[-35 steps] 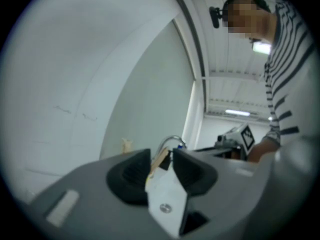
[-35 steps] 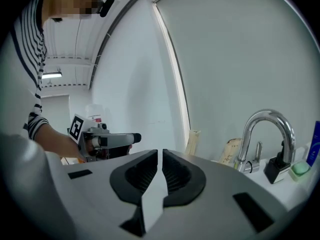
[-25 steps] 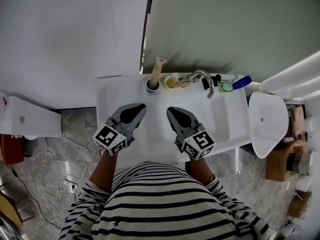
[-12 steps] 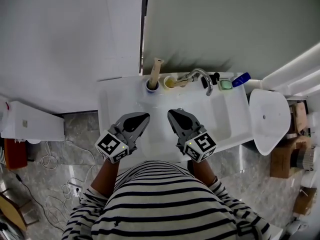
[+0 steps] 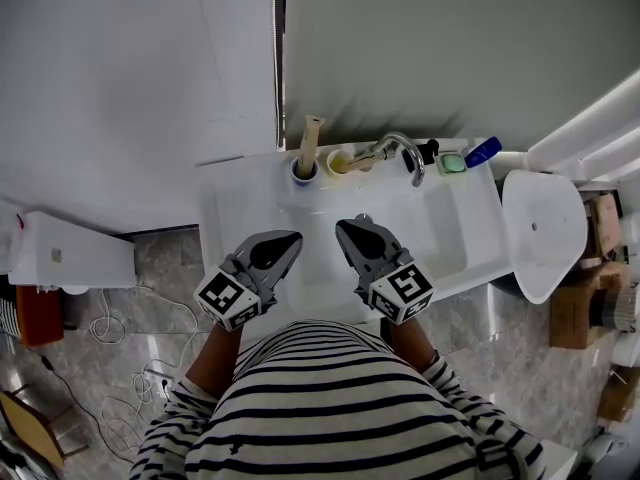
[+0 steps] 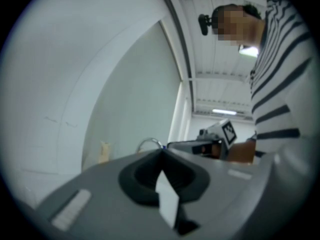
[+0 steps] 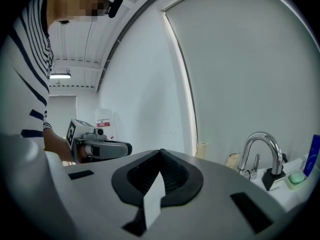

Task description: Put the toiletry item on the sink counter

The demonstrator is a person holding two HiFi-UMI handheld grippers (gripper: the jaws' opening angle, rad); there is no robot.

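Both grippers hover side by side over the white sink counter (image 5: 225,193), above the basin's near half, and nothing is between their jaws. My left gripper (image 5: 287,240) is shut and empty, and so is my right gripper (image 5: 349,228). Along the counter's back edge stand a cup with a wooden-handled item (image 5: 306,164), a yellow cup (image 5: 342,163), the chrome faucet (image 5: 403,153), a black piece (image 5: 431,153), a green soap (image 5: 452,165) and a blue toiletry item (image 5: 483,152). The right gripper view shows the faucet (image 7: 261,149) and the blue item (image 7: 314,155) ahead on the right.
A white toilet (image 5: 541,234) stands right of the counter, with cardboard boxes (image 5: 583,318) beyond it. A white cabinet (image 5: 68,253) and loose cables (image 5: 120,323) are on the floor at the left. A wall and a mirror edge (image 5: 278,68) rise behind the sink.
Both grippers have drawn back a little toward the person's body, away from the faucet. Their jaws stay together and empty.
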